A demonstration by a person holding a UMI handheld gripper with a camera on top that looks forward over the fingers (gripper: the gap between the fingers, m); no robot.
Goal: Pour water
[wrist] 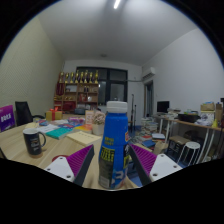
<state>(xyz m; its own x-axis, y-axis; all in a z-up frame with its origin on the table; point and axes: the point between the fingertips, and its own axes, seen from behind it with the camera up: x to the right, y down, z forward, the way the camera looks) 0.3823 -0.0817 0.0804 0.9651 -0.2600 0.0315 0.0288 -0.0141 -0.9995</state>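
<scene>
Tongs [112, 160] clamped on blue bottle [114, 145], both magenta pads [143, 160] pressed against its sides. Bottle upright, white cap [117, 106] on top; can't tell whether it is screwed on or open. Bottle looks lifted or right at the bench [62, 148] edge, base hidden between the fingers.

Dark mug [35, 140] with a white label stands on the bench, off to the left and beyond the fingers, well apart from the bottle. Likely the pour target. Coloured papers [60, 130] lie past it. Shelving [78, 92] and a window at the back of the room, another desk with clutter to the right.

Step, as I judge it: grasp done, bottle in carry phase, no tilt yet. Next move calls for swinging left to bring the bottle mouth above the mug, then tipping toward it. Cap needs to be off or open first, otherwise nothing flows. Risk: missing the narrow mug opening, splash on the papers.
</scene>
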